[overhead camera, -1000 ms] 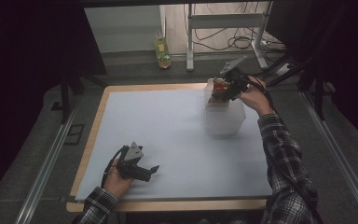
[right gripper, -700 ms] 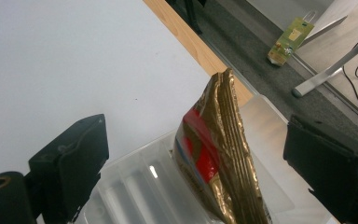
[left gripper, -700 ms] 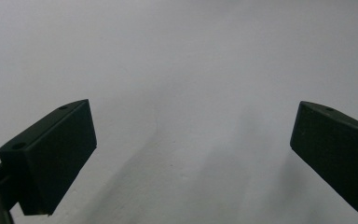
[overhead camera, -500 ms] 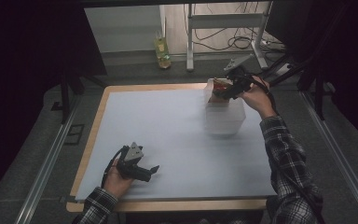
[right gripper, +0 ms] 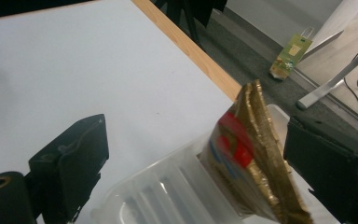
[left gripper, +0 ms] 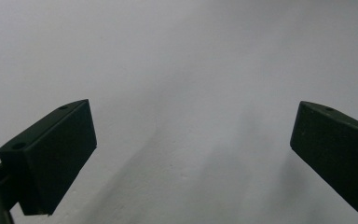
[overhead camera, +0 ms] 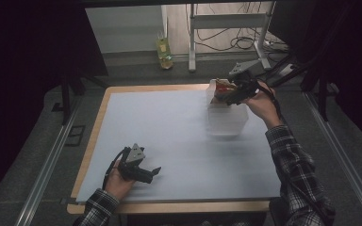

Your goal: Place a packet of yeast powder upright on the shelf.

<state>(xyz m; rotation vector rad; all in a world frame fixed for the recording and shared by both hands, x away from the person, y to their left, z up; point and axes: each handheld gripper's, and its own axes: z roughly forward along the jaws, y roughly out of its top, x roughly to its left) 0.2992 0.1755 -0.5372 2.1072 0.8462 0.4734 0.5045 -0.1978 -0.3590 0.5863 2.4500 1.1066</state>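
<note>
White surface (overhead camera: 169,132) is seen beneath the right gripper (right gripper: 196,154), jaws apart around a light, crinkly snack packet (right gripper: 251,154), best pinched at its top edge.

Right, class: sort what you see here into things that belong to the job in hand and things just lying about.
In the job:
- right gripper
- gold snack packet
- clear plastic tub

Lying about:
- left gripper, open and idle on the table
- yellow-green bottle on the floor
- cables
</note>
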